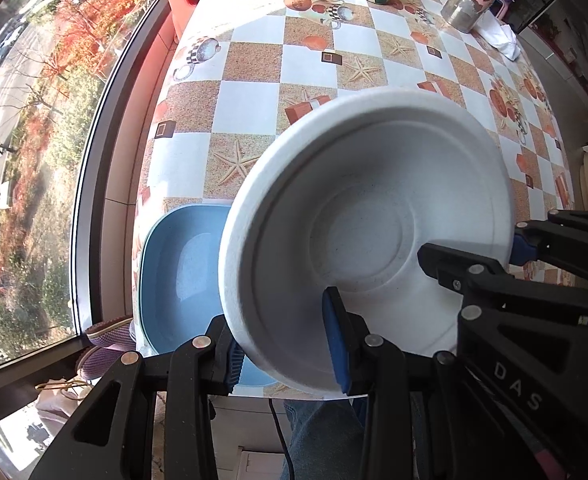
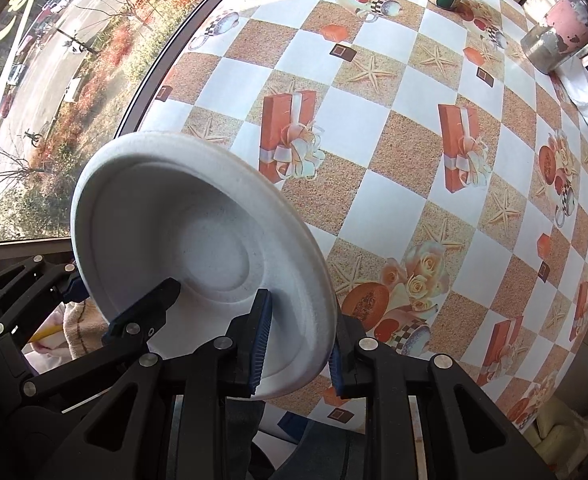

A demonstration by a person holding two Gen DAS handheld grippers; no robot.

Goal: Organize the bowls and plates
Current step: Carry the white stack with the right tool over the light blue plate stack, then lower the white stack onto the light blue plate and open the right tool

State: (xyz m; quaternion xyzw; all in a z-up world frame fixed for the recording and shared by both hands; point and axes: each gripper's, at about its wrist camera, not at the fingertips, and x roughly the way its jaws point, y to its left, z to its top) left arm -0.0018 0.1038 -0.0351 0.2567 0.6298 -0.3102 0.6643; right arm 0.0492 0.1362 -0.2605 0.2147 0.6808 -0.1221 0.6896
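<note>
Both grippers' fingers [image 1: 336, 344] [image 2: 259, 340] clamp (opposite rims) white bowl [image 1: 366, 232] [image 2: 197, 248]

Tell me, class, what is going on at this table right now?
A person is holding one white bowl with two handheld grippers at once. The left gripper pinches the bowl's near rim, and the right gripper pinches the rim on the other side, so the bowl is lifted and tilted above the checkered tablecloth. A blue dish sits at the table's edge beneath it.
</note>
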